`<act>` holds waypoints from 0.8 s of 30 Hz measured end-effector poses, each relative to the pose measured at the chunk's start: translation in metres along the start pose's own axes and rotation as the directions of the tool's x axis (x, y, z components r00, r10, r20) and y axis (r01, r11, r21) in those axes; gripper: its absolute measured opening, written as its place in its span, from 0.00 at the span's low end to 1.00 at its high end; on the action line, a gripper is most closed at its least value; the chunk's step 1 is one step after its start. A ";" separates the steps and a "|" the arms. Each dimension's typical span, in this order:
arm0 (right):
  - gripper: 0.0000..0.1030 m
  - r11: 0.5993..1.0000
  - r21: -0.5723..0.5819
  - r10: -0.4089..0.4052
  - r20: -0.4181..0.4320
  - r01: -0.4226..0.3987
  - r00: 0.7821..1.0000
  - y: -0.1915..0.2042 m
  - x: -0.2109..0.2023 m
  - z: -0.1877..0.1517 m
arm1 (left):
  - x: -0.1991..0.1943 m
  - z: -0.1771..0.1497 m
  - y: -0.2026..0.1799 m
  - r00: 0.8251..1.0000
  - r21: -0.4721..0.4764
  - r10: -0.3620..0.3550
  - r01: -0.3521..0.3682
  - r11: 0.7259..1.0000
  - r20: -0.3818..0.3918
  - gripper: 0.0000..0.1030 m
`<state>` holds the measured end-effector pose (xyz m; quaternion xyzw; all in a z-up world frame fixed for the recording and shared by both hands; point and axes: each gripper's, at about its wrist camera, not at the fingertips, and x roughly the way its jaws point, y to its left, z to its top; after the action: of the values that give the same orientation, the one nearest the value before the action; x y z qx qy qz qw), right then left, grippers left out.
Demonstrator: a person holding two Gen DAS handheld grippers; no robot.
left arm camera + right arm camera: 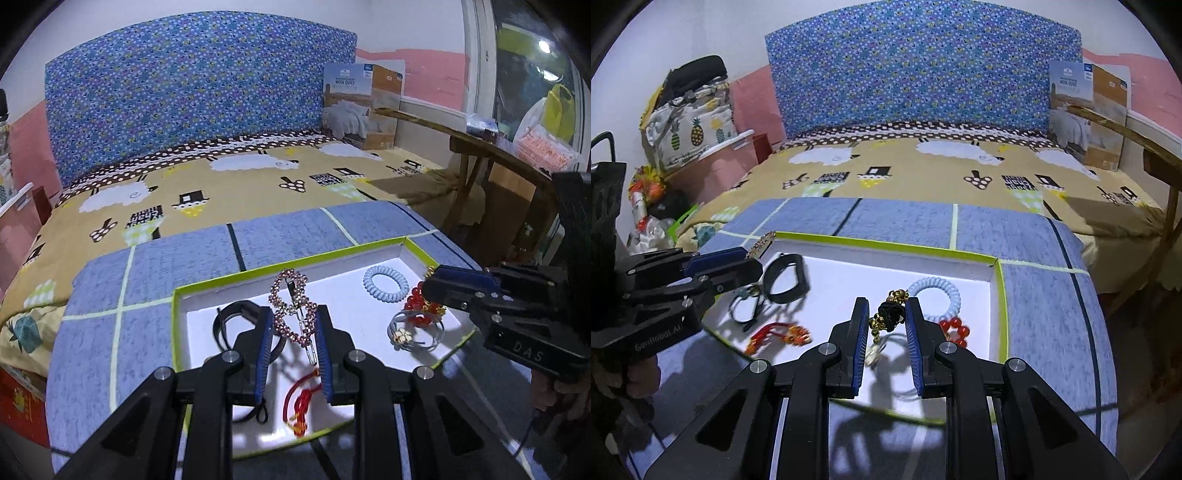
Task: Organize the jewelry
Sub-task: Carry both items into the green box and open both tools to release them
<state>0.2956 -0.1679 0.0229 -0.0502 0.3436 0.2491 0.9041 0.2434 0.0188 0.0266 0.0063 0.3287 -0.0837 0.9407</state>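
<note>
Bedroom clutter frames the scene: a sheep-print bedsheet (pixel 229 184) runs back to a blue patterned headboard (pixel 192 92), and a blue checked blanket (pixel 147 280) lies folded at the near end as a work surface. On it sits a shallow white tray with a green rim (pixel 295 267) — the container where the jewelry is being sorted.

Both grippers hang over the tray, each clamped on a piece. The left gripper (pixel 293 347) grasps a rhinestone hair clip (pixel 293 306) between its blue pads, the clip standing up out of the jaws above the tray floor. The right gripper (pixel 886 339) pinches a black-and-gold beaded ornament (pixel 890 314) the same way. Held high like this, each piece stays clear of the others and should not snag, which I judge is the reason for the lift.

Inside the tray lie a pale blue coil hair tie (pixel 386 282) near the far right corner, red beads (pixel 417 306) just beside it, a silver bangle with a gold flower (pixel 413 332), a black band (pixel 236 325) on the left, and a red cord (pixel 301 402) at the near edge. They sit loosely mixed, so grouping seems unfinished.
</note>
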 end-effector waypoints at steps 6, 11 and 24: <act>0.20 1.000 0.024 0.008 -0.033 -0.007 0.999 -0.012 0.026 0.009 | 0.024 0.006 -0.003 0.999 0.021 -0.015 0.016 1.000 -0.029 0.23; 0.20 0.999 0.034 0.005 -0.060 -0.003 0.998 -0.019 0.044 0.015 | 0.044 0.011 -0.005 0.998 0.034 -0.023 0.025 0.999 -0.060 0.23; 0.20 0.998 0.056 -0.006 -0.116 0.013 0.993 -0.031 0.070 0.014 | 0.077 0.012 -0.009 0.991 0.047 -0.035 0.041 0.998 -0.131 0.23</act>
<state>0.3639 -0.1624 -0.0145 -0.0405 0.4019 0.2316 0.8850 0.3084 -0.0024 -0.0115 0.0288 0.3872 -0.1091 0.9150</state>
